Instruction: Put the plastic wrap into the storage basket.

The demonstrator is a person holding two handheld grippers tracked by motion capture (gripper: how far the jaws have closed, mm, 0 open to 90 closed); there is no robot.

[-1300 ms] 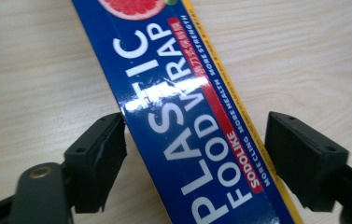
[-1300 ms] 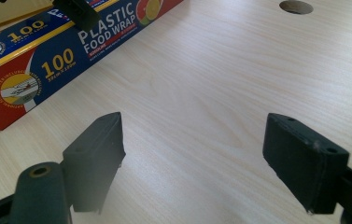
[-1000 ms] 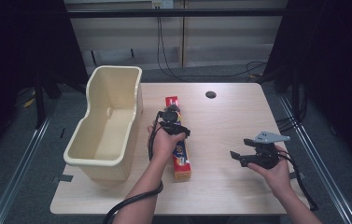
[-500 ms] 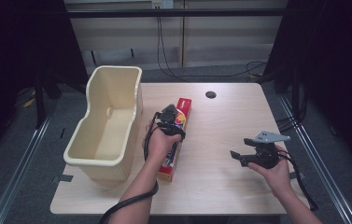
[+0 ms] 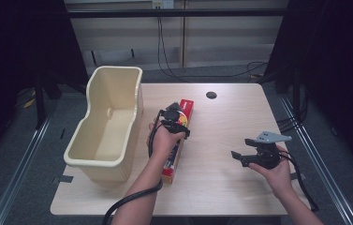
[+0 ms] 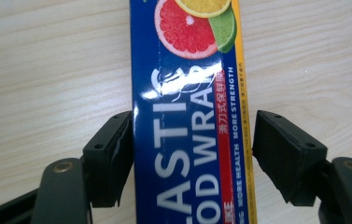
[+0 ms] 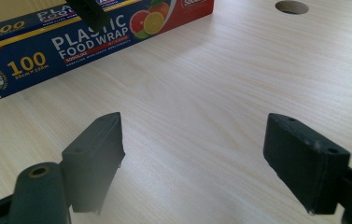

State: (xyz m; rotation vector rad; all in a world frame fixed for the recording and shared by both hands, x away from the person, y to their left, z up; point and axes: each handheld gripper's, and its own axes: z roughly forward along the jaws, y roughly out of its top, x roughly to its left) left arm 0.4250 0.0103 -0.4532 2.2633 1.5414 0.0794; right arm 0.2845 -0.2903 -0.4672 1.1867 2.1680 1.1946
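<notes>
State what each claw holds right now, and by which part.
Nothing is held. The left claw straddles the wrap box mid-length: one pad meets its side, the other stands off; its jaws have just been opening. The right claw is open over bare table.

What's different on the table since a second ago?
The plastic wrap box has been swung: its far end now points toward the table's back edge and its near end lies closer to the beige bin. The left hand-held gripper straddles it; its jaws have just been opening, with a gap showing at one pad. The right hand-held gripper stayed put, open and empty. The bin hasn't moved.
</notes>
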